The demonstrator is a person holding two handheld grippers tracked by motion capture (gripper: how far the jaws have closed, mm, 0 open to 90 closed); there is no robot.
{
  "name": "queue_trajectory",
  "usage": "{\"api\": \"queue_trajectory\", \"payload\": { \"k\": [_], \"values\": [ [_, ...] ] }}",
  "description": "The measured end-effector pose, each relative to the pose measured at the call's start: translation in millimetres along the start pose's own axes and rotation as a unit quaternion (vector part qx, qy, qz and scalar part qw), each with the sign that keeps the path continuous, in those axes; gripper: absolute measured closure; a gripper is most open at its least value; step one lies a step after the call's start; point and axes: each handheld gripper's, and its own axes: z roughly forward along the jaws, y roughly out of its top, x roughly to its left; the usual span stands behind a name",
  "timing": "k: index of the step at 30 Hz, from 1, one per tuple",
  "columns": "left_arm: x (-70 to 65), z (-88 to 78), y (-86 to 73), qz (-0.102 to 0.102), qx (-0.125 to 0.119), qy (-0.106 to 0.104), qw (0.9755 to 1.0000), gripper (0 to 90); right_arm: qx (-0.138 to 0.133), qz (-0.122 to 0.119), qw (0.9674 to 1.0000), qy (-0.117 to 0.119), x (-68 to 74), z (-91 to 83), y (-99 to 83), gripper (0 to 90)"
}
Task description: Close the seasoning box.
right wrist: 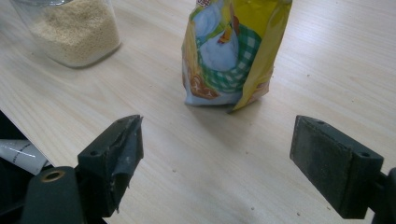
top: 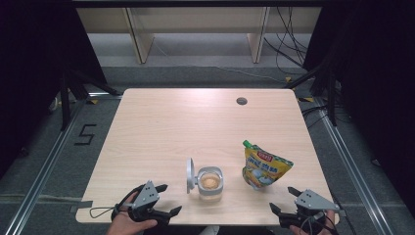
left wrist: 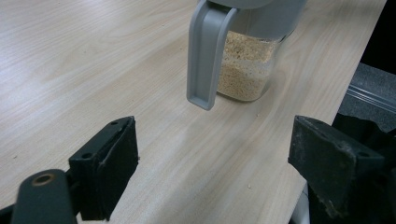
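Note:
A clear jar (top: 211, 183) of tan grains stands near the table's front edge, its grey lid (top: 190, 175) flipped open to the left. In the left gripper view the jar (left wrist: 245, 65) and its hanging lid (left wrist: 205, 56) lie ahead. A yellow spouted pouch (top: 264, 166) with a green cap stands upright to the jar's right; in the right gripper view the pouch (right wrist: 231, 51) is just ahead, the jar (right wrist: 74, 30) at upper left. My left gripper (top: 169, 199) is open at the front left, my right gripper (top: 284, 199) open at the front right. Both are empty.
The wooden table (top: 195, 127) has a round cable hole (top: 241, 101) near its far edge. Beyond it are shelf legs (top: 139, 41) and loose cables (top: 288, 44) on the floor. A number 5 (top: 85, 133) is marked on the floor to the left.

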Motion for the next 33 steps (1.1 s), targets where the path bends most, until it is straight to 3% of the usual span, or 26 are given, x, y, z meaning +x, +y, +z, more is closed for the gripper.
{"api": "queue_trajectory", "payload": {
  "k": [1, 4, 5, 8, 11, 13, 16, 18, 19, 21, 22, 24, 26, 27, 28, 29, 30, 33],
  "values": [
    [1.8, -1.7, 0.9, 0.012, 0.007, -0.001, 0.9999, 16.6, -0.01, -0.016, 0.9998, -0.003, -0.9, 1.0, 0.5, 18.3],
    [1.8, -3.5, 1.9, -0.001, 0.006, 0.001, 1.0, 17.0, -0.002, -0.014, 0.9999, 0.006, 1.9, 1.1, 1.1, 18.8],
    [0.7, -3.7, 2.7, -0.008, -0.004, -0.002, 1.0, 18.1, 0.001, 0.003, 1.0, 0.002, 4.8, 0.4, 0.5, 18.8],
    [0.8, -5.7, 5.2, -0.02, -0.012, -0.005, 0.9997, 23.6, -0.005, -0.011, 0.9999, 0.007, 1.5, 2.9, -0.2, 18.8],
    [2.4, -6.4, 7.9, -0.007, -0.023, -0.005, 0.9997, 31.8, 0.001, -0.006, 1.0, 0.001, 1.9, 1.8, -0.1, 18.8],
    [1.3, -7.8, 8.7, -0.011, -0.032, 0.001, 0.9994, 40.5, 0.002, -0.004, 1.0, 0.001, 2.5, 1.8, -0.3, 18.8],
    [2.7, -12.2, 12.2, 0.008, -0.05, 0.002, 0.9987, 57.4, -0.006, -0.019, 0.9998, -0.002, 1.2, 1.7, 0.4, 19.3],
    [2.4, -14.8, 14.6, 0.017, -0.061, 0.008, 0.998, 69.1, 0.004, 0.002, 1.0, 0.003, 4.6, 0.0, 0.5, 19.3],
    [2.9, -17.1, 15.9, 0.028, -0.061, 0.016, 0.9976, 73.4, 0.0, -0.002, 1.0, 0.004, 4.1, 0.4, 0.5, 19.4],
    [1.8, -18.2, 18.1, 0.025, -0.067, 0.016, 0.9973, 81.3, -0.001, -0.006, 1.0, 0.002, 3.8, 1.4, 0.1, 19.4],
    [2.9, -19.4, 19.9, 0.042, -0.062, 0.019, 0.997, 84.3, -0.004, -0.009, 0.9999, 0.002, 3.7, 2.4, -0.2, 19.4],
    [1.2, -18.6, 21.3, 0.032, -0.064, 0.014, 0.9974, 87.9, -0.006, -0.018, 0.9998, 0.001, 2.7, 3.0, 0.1, 19.5],
    [1.6, -17.9, 24.3, 0.047, -0.059, 0.011, 0.9971, 88.9, -0.009, -0.026, 0.9996, 0.002, 1.9, 3.4, 0.7, 19.6],
    [-0.4, -17.0, 25.4, 0.037, -0.06, 0.007, 0.9975, 89.0, -0.007, -0.023, 0.9997, 0.003, 2.4, 3.2, 0.6, 19.6],
    [0.1, -16.7, 28.0, 0.046, -0.062, 0.005, 0.997, 89.0, -0.001, -0.013, 0.9999, 0.005, 3.2, 2.5, 0.4, 19.6],
    [-1.4, -15.9, 30.3, 0.04, -0.066, 0.002, 0.997, 89.0, -0.001, -0.013, 0.9999, 0.005, 2.9, 2.4, 0.4, 19.7],
    [-1.0, -16.5, 33.9, 0.05, -0.066, 0.002, 0.9965, 89.0, -0.011, -0.025, 0.9996, 0.0, 0.9, 3.5, 0.3, 19.6],
    [-3.3, -16.1, 44.2, 0.05, -0.075, 0.002, 0.9959, 89.0, -0.009, -0.014, 0.9998, 0.007, 1.1, 3.3, 0.1, 19.7]
  ]
}}
